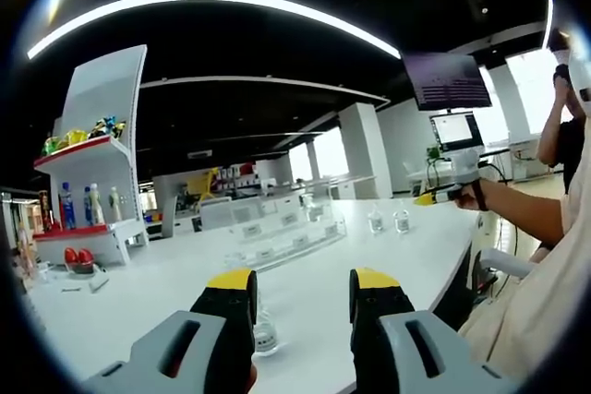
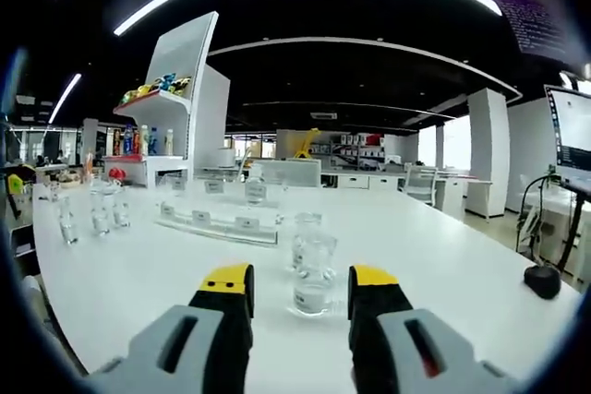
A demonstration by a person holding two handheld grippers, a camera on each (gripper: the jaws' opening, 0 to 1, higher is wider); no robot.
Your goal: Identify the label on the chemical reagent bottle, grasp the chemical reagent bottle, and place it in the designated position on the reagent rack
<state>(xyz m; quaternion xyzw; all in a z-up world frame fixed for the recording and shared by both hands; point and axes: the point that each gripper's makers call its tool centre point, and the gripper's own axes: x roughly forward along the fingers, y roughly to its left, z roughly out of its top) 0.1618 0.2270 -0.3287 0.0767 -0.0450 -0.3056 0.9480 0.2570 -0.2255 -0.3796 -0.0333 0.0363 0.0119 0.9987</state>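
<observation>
Both hand-held grippers are released. Left hand-held gripper (image 1: 302,306) has one reagent bottle (image 1: 265,331) by its left jaw at 7 o'clock. Right hand-held gripper (image 2: 301,302) faces two bottles (image 2: 314,274) at 12 o'clock on the white desk (image 2: 443,265), clear reagent rack (image 2: 222,223) at 11.

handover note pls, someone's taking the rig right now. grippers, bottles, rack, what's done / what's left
Left gripper: open, holding nothing, low over the white table; a small clear bottle stands by its left jaw.
Right gripper: open, holding nothing; two clear reagent bottles stand just ahead between its jaws, not gripped.
Clear reagent rack with label tags sits mid-table; one bottle stands at it. More bottles at the table's left end.
Done: at most one bottle at the rack.
Left: read the label (too small to read here), grasp a bottle, set it in its matching rack slot.
</observation>
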